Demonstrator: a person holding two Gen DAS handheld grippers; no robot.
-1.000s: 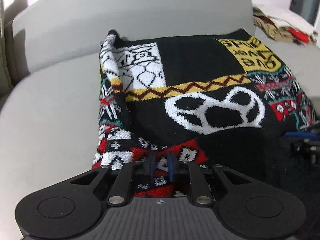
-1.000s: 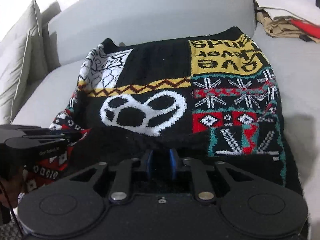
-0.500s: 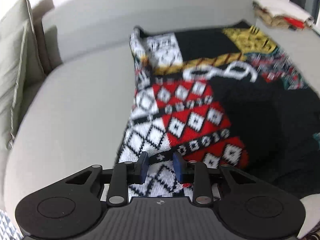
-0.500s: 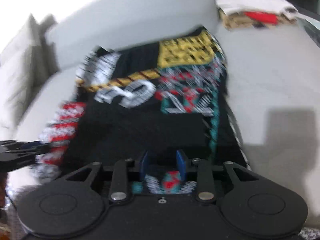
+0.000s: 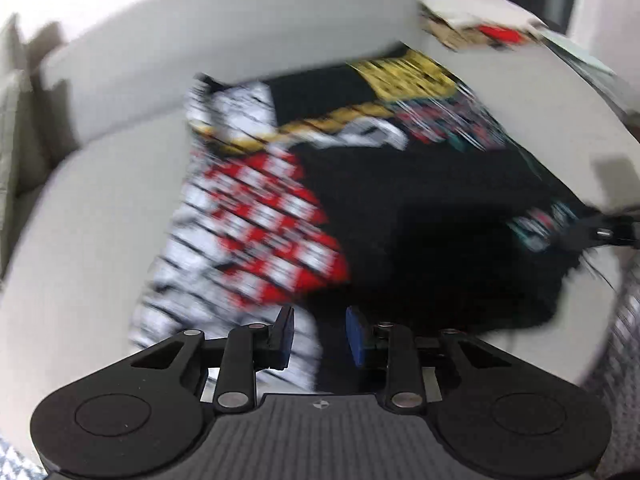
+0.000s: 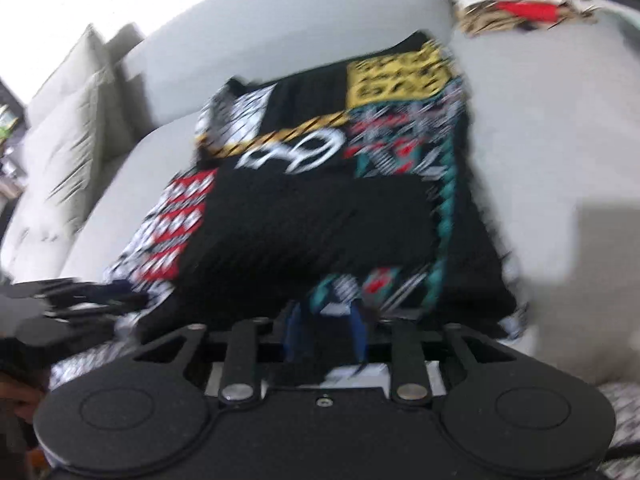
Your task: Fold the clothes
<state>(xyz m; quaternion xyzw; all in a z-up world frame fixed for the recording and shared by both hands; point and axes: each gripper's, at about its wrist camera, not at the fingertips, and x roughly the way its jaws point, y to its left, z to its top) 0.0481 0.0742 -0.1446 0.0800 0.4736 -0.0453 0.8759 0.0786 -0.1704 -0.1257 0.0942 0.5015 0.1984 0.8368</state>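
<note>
Though blurred, sweater (image 5: 400, 208) lengthwise toward backrest (image 5: 240, 40)

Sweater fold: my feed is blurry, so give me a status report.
Left gripper open, nothing gripped. Right gripper just closing, sweater edge between its pads; grip unclear. Sweater on sofa, part-folded. Nothing in the way.

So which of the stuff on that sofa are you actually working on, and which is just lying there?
Part of the job:
- patterned knit sweater, spread on the sofa seat
- left gripper and right gripper, both at the sweater's near edge

Just lying about:
- pile of other clothes at the far right of the sofa
- cushions at the left
</note>
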